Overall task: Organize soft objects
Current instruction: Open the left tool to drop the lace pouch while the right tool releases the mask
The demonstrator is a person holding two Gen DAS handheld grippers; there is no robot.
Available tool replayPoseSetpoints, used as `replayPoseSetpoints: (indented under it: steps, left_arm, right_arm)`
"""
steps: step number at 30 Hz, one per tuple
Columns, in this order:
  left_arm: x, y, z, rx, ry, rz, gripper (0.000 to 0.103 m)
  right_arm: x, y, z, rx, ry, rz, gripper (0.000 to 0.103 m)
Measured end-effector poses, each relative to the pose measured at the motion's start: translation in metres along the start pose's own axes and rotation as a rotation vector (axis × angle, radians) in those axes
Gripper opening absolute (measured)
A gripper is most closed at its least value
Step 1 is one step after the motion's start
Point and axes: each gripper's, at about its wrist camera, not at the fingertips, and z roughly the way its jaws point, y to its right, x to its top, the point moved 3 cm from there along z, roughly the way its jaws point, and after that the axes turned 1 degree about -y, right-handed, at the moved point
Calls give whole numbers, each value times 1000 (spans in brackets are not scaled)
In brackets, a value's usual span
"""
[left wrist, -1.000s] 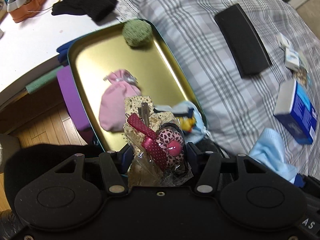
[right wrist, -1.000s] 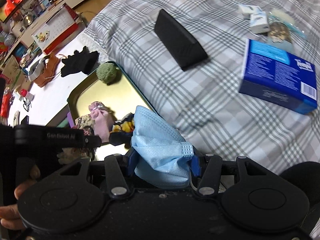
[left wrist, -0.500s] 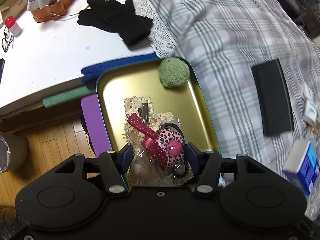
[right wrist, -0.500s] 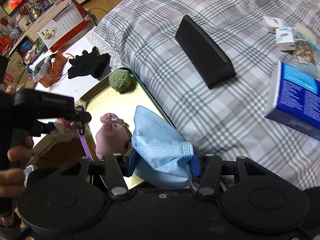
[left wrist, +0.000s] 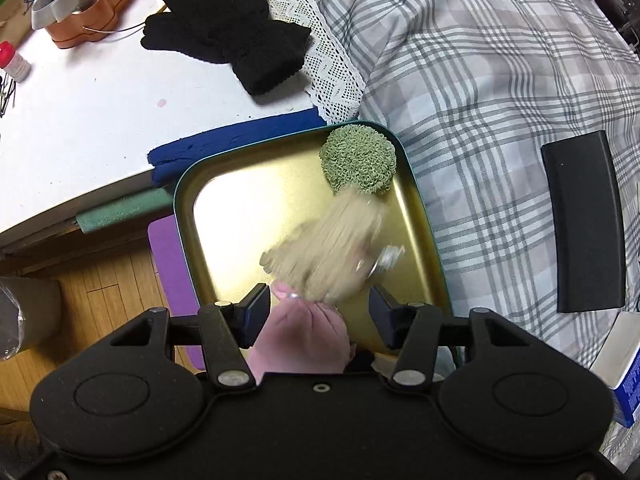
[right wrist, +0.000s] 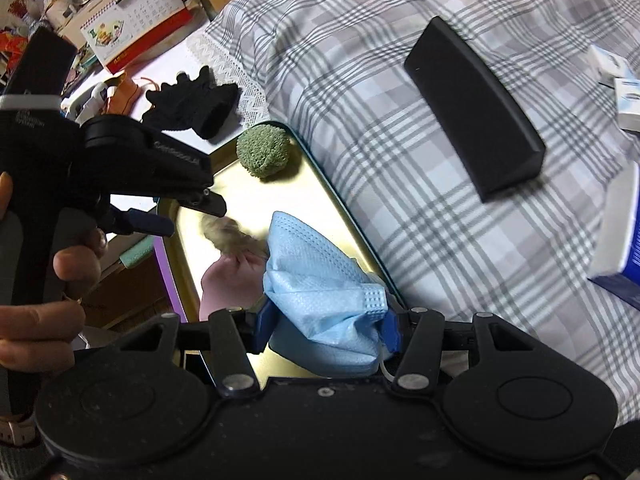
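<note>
A gold tray with a teal rim [left wrist: 224,208] lies at the bed's edge; it also shows in the right wrist view [right wrist: 256,200]. A green knitted ball [left wrist: 358,160] sits in its far corner. A pink pouch [left wrist: 304,336] lies near the front. My left gripper [left wrist: 318,308] is open above the tray, and a beige lace packet [left wrist: 328,244], blurred, is below it, free of the fingers. My right gripper [right wrist: 326,326] is shut on a light blue face mask [right wrist: 316,276] over the tray's near end.
Black gloves [left wrist: 228,44] and an orange tin [left wrist: 96,12] lie on the white table. A black wedge-shaped case [left wrist: 586,220] and a blue box [right wrist: 624,248] lie on the plaid bedspread [left wrist: 480,80]. Foam mats stick out under the tray.
My left gripper has opened and let go of the lace packet, which is dropping blurred into the tray. The right gripper has moved closer over the tray with the mask.
</note>
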Motion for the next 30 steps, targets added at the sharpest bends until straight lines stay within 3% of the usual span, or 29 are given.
replayPoseSetpoints:
  steps: [4, 30]
  left_arm:
    - [-2, 1, 4, -1, -18, 8, 62]
    - [-42, 17, -12, -21, -21, 31, 66]
  right_arm:
    - [2, -3, 3, 8, 5, -7, 60]
    - [-14, 19, -9, 5, 1, 63, 63]
